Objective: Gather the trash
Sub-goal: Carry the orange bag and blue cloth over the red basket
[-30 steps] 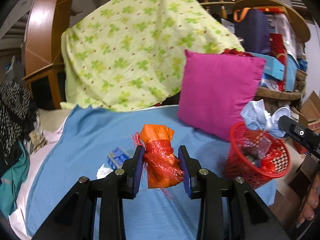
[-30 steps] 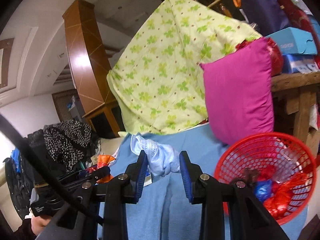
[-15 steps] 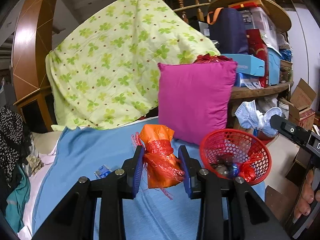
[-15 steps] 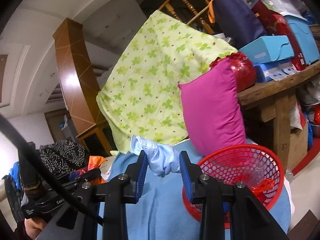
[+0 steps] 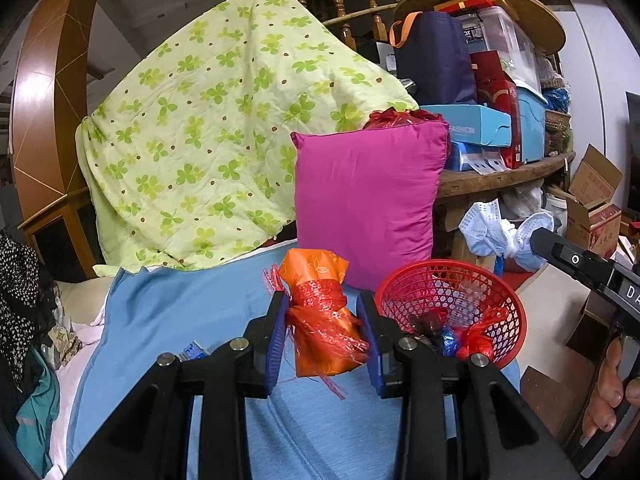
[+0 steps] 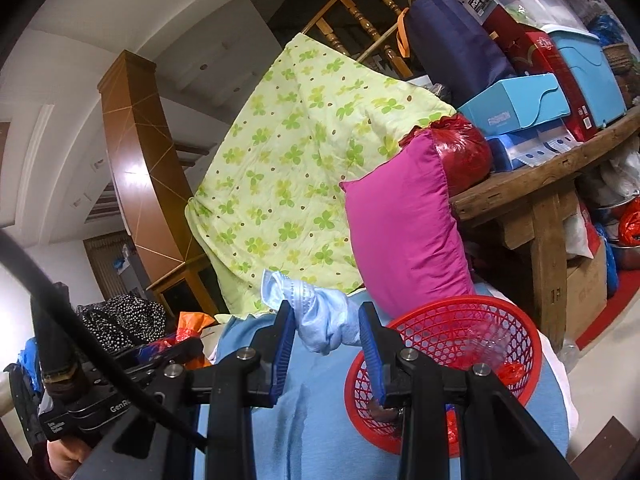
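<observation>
My left gripper (image 5: 323, 336) is shut on an orange wrapper bundled with red plastic netting (image 5: 320, 316), held above the blue sheet (image 5: 176, 312). My right gripper (image 6: 327, 344) is shut on a crumpled pale blue face mask (image 6: 320, 316); in the left wrist view the mask (image 5: 500, 230) hangs above and behind the red mesh basket (image 5: 508, 304). The basket (image 6: 516, 320) sits on the blue sheet at the right and holds red and blue wrappers. A small blue packet (image 5: 192, 350) lies on the sheet at the left.
A magenta pillow (image 5: 368, 200) stands behind the basket against a green clover quilt (image 5: 216, 140). A wooden shelf (image 5: 500, 176) stacked with boxes is at the right. Clothes (image 5: 20, 292) are piled at the left. Cardboard boxes (image 5: 592, 200) stand on the floor.
Both grippers have risen and tilted up with their loads. The basket now sits lower and nearer the middle of the left wrist view, and more under the right gripper.
</observation>
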A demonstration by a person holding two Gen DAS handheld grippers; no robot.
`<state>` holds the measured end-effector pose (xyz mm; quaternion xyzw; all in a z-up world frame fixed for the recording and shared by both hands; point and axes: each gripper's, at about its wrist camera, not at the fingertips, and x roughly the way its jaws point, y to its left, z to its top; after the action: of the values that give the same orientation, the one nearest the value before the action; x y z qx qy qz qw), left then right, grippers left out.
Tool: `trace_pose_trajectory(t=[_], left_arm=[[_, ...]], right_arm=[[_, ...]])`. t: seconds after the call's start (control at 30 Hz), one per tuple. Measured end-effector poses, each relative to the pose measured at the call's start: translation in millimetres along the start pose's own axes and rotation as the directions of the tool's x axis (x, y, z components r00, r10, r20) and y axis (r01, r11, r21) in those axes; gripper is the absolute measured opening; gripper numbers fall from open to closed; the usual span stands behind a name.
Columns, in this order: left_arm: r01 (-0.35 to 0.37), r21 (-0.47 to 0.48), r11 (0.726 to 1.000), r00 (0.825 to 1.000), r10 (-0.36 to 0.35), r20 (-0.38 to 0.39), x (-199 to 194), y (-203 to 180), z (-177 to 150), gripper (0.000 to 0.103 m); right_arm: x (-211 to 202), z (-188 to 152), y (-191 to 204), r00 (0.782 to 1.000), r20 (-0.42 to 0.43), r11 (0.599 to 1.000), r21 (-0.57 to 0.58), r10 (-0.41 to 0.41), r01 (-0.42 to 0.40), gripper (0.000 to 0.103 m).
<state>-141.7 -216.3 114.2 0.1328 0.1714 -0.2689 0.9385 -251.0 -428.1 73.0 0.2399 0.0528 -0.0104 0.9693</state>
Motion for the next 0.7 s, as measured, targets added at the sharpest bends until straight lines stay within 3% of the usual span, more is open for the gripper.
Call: trace_pose_trajectory(t=[0.7], left_arm=[[0.021,0.048,0.999,1.0,-0.021,-0.012,6,-22,3,0.036]], right_arm=[[-12,-4,-16,1.0,0.006,0.999,0.048,-0.012,0.012,0.035]])
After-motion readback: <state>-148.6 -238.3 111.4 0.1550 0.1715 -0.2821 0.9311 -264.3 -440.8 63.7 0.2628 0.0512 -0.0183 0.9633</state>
